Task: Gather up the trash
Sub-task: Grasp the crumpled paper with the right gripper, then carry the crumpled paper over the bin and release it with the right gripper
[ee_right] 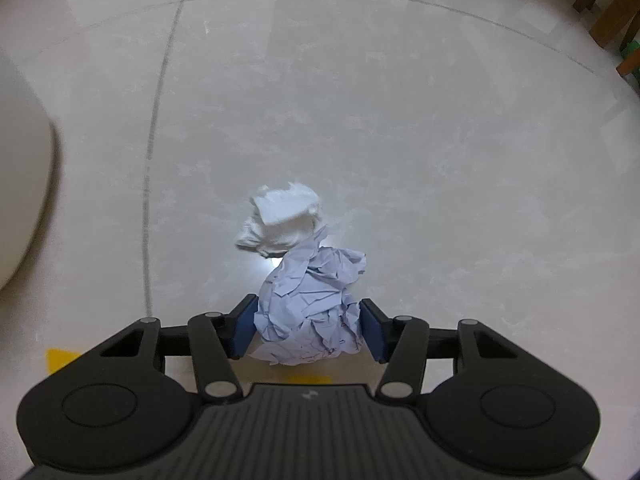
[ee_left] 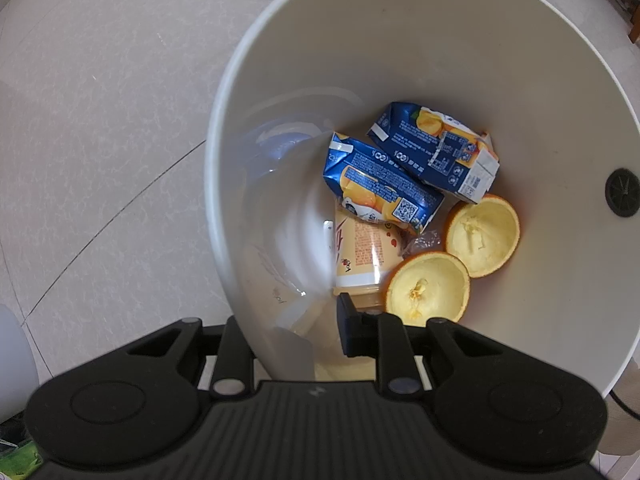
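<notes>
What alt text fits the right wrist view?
The right gripper points down at a tiled floor, its blue fingers set against both sides of a crumpled pale-blue paper ball. A crumpled white tissue lies just beyond the ball; a white curved object fills the left edge.

The bin (ee_left: 224,208) wall hides the left gripper's (ee_left: 296,332) outer finger; the bottle's (ee_left: 360,256) base lies under a carton (ee_left: 380,188).

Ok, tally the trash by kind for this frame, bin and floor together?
Juice cartons: 2
Orange peel halves: 2
Labelled bottle: 1
Crumpled paper: 1
Tissue wad: 1
Total: 7
</notes>
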The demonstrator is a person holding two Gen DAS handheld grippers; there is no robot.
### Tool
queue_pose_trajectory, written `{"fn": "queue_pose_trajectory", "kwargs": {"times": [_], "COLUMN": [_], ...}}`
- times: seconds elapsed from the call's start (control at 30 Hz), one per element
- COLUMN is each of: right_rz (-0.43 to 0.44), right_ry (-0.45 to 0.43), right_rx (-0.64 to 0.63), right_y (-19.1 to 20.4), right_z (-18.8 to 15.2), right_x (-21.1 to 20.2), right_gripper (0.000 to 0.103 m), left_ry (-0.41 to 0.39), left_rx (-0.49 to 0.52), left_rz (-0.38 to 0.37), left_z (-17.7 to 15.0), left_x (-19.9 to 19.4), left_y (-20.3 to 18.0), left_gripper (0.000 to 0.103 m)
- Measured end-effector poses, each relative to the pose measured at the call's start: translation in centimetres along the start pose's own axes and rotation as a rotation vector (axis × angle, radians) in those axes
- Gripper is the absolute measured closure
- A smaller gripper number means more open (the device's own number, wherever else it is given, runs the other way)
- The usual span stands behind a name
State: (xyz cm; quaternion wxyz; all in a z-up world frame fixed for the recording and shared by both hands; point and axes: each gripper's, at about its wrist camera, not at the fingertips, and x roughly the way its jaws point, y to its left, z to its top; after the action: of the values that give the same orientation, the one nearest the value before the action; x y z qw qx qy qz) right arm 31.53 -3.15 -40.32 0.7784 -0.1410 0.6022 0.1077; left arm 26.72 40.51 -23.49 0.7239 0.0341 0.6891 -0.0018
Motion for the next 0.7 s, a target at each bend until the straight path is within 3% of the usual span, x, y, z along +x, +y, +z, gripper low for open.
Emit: {"fn": "queue_pose_trajectory", "kwargs": {"times": [0.43,0.7], "right_rz": [0.044,0.127], "right_ry": [-0.099,-0.255], "right_rx": [-0.264,-0.347], "right_y": [5.9,10.5], "right_z": [3.0,5.4], "right_x": [-18.3,-28.6], "right_gripper": [0.044,0.043], "left_ry": [-0.011,-0.018], "left_rx": [-0.026,-0.043], "left_rz": [-0.015,-0.026], "left_z": [0.1,0.0], "left_x": [-0.1,0.0], "left_y": [0.5,0.6], "left_gripper": [0.083,0.083]}}
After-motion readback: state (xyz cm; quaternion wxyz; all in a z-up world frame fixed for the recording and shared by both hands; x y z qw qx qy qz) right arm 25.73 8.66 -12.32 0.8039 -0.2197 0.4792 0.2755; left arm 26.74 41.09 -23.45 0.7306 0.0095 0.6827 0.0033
